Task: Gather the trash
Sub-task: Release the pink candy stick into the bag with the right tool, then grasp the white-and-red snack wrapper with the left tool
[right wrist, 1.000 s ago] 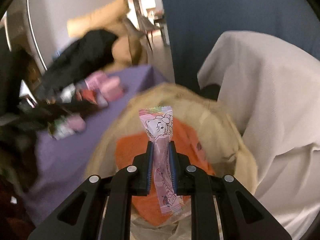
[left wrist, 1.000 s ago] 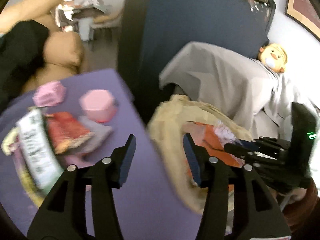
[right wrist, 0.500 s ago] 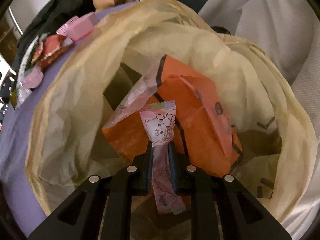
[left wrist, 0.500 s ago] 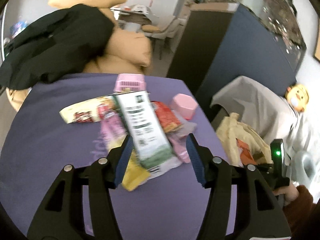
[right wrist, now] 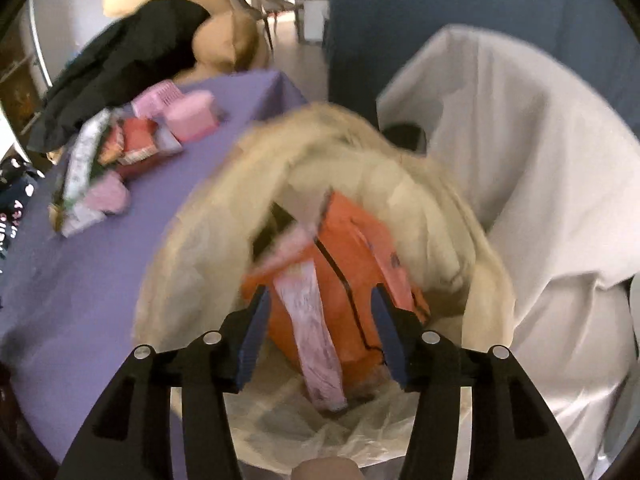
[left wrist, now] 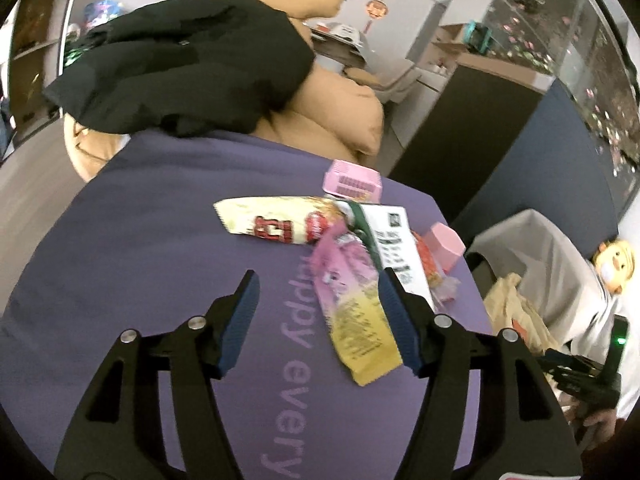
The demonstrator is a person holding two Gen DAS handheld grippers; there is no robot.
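Trash, two lots. Pink candy wrapper (right wrist: 310,328): lies between the spread jaws of the right gripper (right wrist: 320,308), touching neither pad; jaws have just been opening. Wrapper is blurred, slanting down over an orange packet (right wrist: 352,280) inside the cream-lined trash bag (right wrist: 200,240). Bag mouth sits directly under this gripper, just beside the edge of the purple tablecloth (right wrist: 100,280). Pale draped sheet (right wrist: 540,160) on the far side of the bag.

Left gripper (left wrist: 318,292): jaws apart, have just been opening, nothing pinched. It hangs over the purple cloth, above the near end of the wrapper pile. Pink-and-yellow sachet (left wrist: 352,300) lies between the pads in this view, nearer the right-hand pad, flat on the cloth. Beyond it, touching or overlapping: white-and-green packet (left wrist: 394,244), cream snack bag with red print (left wrist: 280,224), a red wrapper (left wrist: 428,264) partly hidden. Behind the pile: pink basket (left wrist: 352,184) and pink box (left wrist: 446,242). Black garment (left wrist: 180,64) over a tan plush toy (left wrist: 332,112) past the table's far edge.
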